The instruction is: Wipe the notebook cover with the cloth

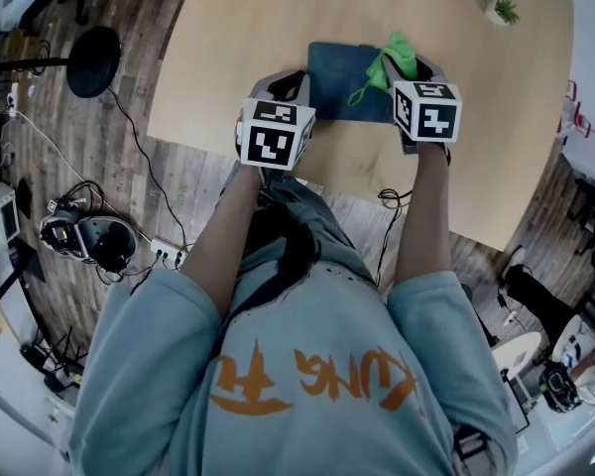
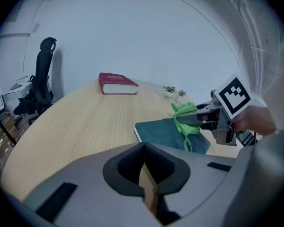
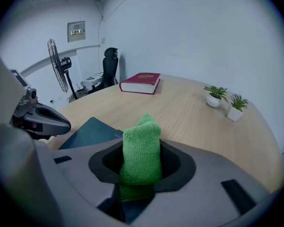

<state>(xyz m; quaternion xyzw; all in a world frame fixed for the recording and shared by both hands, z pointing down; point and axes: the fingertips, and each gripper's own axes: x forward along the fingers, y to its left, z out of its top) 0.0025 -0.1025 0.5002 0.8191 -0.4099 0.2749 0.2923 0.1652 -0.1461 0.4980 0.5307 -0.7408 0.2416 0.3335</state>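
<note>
Notebook (image 1: pixel 342 82) flat on the worktop (image 1: pixel 238 38). The right hand-held gripper (image 1: pixel 409 67) pinches the green cloth (image 3: pixel 141 150) over the cover, while the left hand-held gripper (image 1: pixel 286 85) is pressed together on nothing. Wiping looks barely started.

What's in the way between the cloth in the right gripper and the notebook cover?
Nothing visible. The green cloth, clamped in the right gripper, hangs over the right end of the teal notebook, and the rest of the cover is bare. The left gripper, jaws together, sits off the notebook's left edge.
</note>
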